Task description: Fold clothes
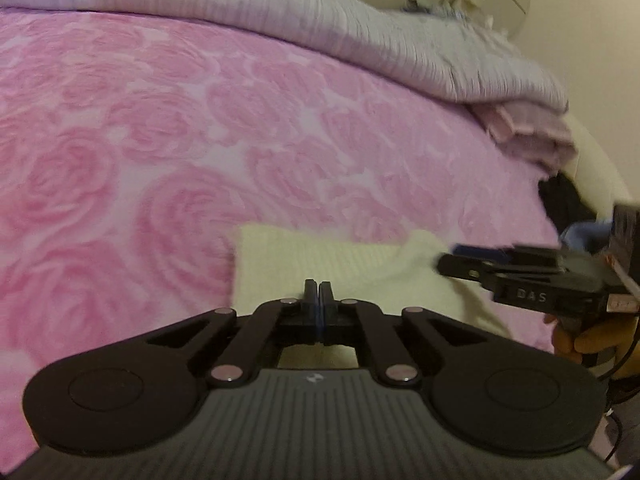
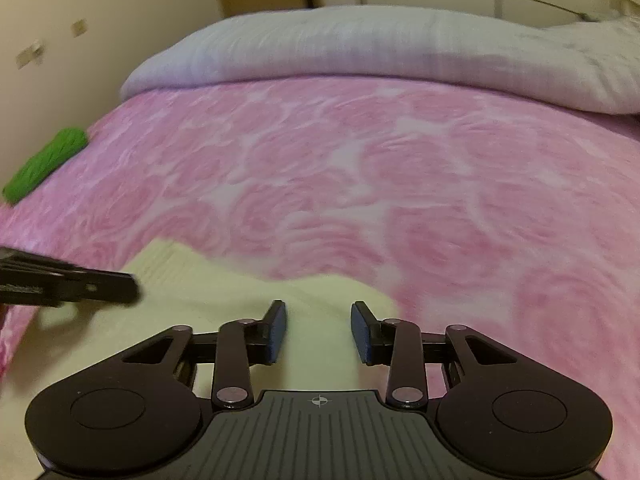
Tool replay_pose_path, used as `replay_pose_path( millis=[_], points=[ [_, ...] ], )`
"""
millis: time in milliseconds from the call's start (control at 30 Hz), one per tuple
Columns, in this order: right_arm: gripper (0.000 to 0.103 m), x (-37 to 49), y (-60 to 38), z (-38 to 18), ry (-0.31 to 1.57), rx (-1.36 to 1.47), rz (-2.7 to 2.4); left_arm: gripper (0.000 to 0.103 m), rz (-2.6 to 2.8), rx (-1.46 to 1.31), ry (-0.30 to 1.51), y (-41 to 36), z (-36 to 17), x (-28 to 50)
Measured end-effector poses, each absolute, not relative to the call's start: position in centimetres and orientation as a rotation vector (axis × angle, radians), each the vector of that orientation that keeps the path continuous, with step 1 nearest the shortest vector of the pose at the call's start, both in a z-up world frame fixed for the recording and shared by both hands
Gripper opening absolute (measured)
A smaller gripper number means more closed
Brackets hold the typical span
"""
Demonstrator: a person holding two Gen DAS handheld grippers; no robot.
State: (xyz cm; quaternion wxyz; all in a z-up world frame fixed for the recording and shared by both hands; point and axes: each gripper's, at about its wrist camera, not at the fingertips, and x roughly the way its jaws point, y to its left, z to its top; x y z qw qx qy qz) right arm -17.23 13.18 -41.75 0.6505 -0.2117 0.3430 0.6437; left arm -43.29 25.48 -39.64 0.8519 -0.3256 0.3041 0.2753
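Here the cloth (image 1: 340,264), pale yellow, lies on the pink cover (image 1: 200,140) at the near edge of the bed, straight under both tools. The left gripper (image 1: 319,288) has its jaws pressed together; whether a pinch of cloth sits between the pads cannot be told, since the blue faces meet with nothing showing. The right gripper (image 2: 319,328) has its jaws apart with bare cloth between them, touching nothing.

To fold well, I judge the right tool should drop onto a true corner, not mid-edge, close only once the fabric is fully between the pads, and both hands should then carry their corners together toward 12 o'clock so the fold line stays straight. The top edge looks rumpled near 1 o'clock of the left tool, so smoothing first would help.

The left view alone shows the right tool from the side at 3 o'clock, a hand (image 1: 588,340) beneath it, and folded blankets (image 1: 532,136) at 2 o'clock. The right view alone shows a green roll (image 2: 44,164) at 10 o'clock and the left tool at 9 o'clock.
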Motion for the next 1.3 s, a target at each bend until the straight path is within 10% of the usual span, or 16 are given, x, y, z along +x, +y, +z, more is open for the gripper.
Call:
replay_pose_path(
  millis=[1300],
  points=[
    [0.039, -27.9, -13.0, -35.5, 0.86, -0.306, 1.206, 0.024, 0.847, -0.511, 0.668, 0.4, -35.3, -54.1]
  ],
)
